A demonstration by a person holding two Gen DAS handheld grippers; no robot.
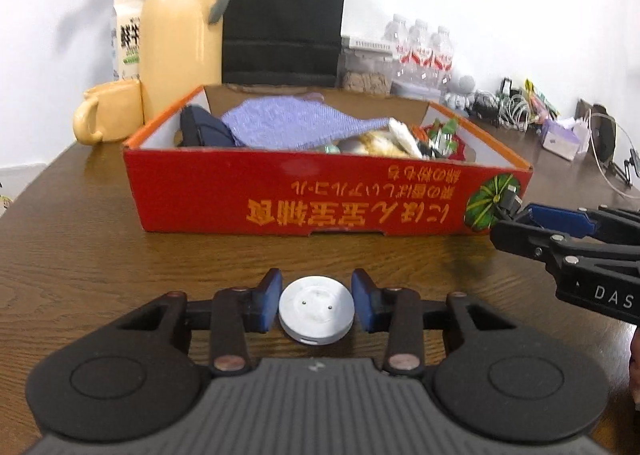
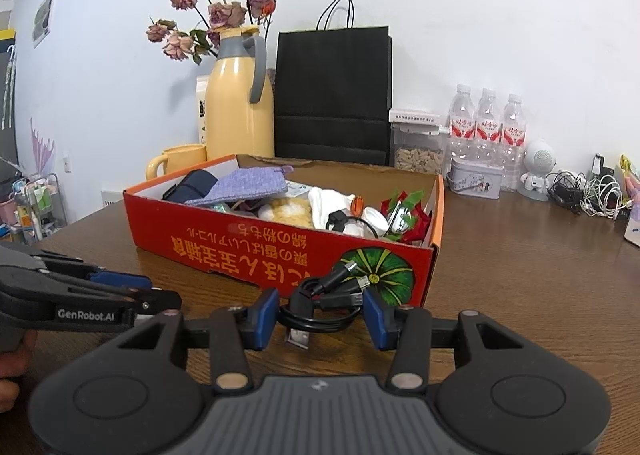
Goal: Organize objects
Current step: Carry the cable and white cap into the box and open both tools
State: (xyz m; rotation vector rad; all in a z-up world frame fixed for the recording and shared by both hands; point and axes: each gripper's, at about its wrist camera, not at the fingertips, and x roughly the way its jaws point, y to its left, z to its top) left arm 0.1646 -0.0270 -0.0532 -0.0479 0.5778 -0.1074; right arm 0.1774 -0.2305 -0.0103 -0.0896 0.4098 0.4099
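A white round disc (image 1: 316, 309) lies on the wooden table between the blue pads of my left gripper (image 1: 316, 301); the pads touch or nearly touch its sides. My right gripper (image 2: 320, 313) has its pads against a coiled black USB cable (image 2: 320, 305), held just above the table in front of the red cardboard box (image 2: 224, 239). The box (image 1: 280, 191) holds a purple cloth (image 1: 296, 123), a dark pouch, white items and red-green decorations. The right gripper shows at the right edge of the left wrist view (image 1: 520, 219), and the left gripper at the left of the right wrist view (image 2: 132, 287).
Behind the box stand a yellow thermos jug (image 2: 238, 103), a yellow mug (image 1: 108, 117), a black paper bag (image 2: 334, 95), water bottles (image 2: 486, 127) and a snack container (image 2: 418, 147). Tangled cables (image 2: 592, 191) and small items lie at the far right along the wall.
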